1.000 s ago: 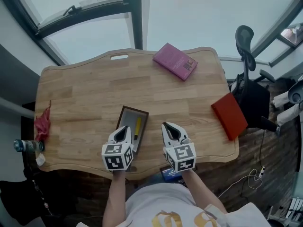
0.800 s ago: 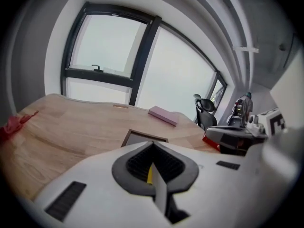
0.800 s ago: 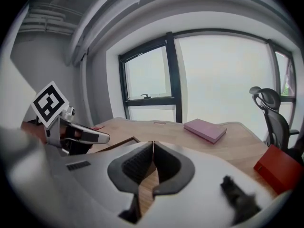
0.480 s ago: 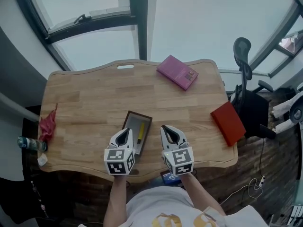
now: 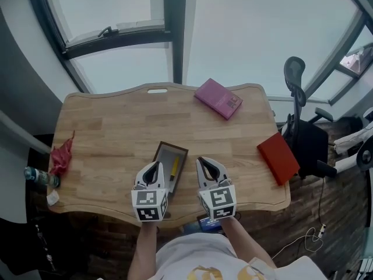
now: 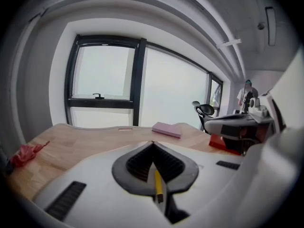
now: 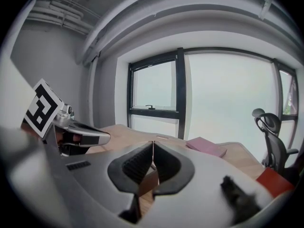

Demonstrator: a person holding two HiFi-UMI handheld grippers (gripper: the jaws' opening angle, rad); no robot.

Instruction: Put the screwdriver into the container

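1. Step in hand: the screwdriver [image 5: 173, 168] already lies lengthwise inside the container [image 5: 165, 158], a dark open tray on the desk [image 5: 105, 133]. Placement reads as complete, so the remaining step is judged to be clearing both tools away.
2. Left gripper [image 5: 153, 167], procedure: lift first, then draw straight back toward the body. Its tip is at the container's near left corner, so a sideways drift could nudge the tray.
3. Right gripper [image 5: 205, 162], procedure: withdraw along the same line, parallel to the left one. It sits just beside the container's right wall, so avoid swinging inward. The pink book [image 5: 218, 98] and the red book [image 5: 278, 157] lie well apart and pose no obstruction.
4. Left gripper, pose: it points away from the person with the marker cube nearest the body and the forearm straight behind. The fingers [image 6: 137, 163] are closed tip to tip and hold nothing (the yellow shaft seen low through the gap behind the tips is the screwdriver lying in the tray beyond).
5. Right gripper, pose: it mirrors the left, level and pointing forward. The fingers [image 7: 168, 167] are closed on nothing. Its height above the desk cannot be judged.
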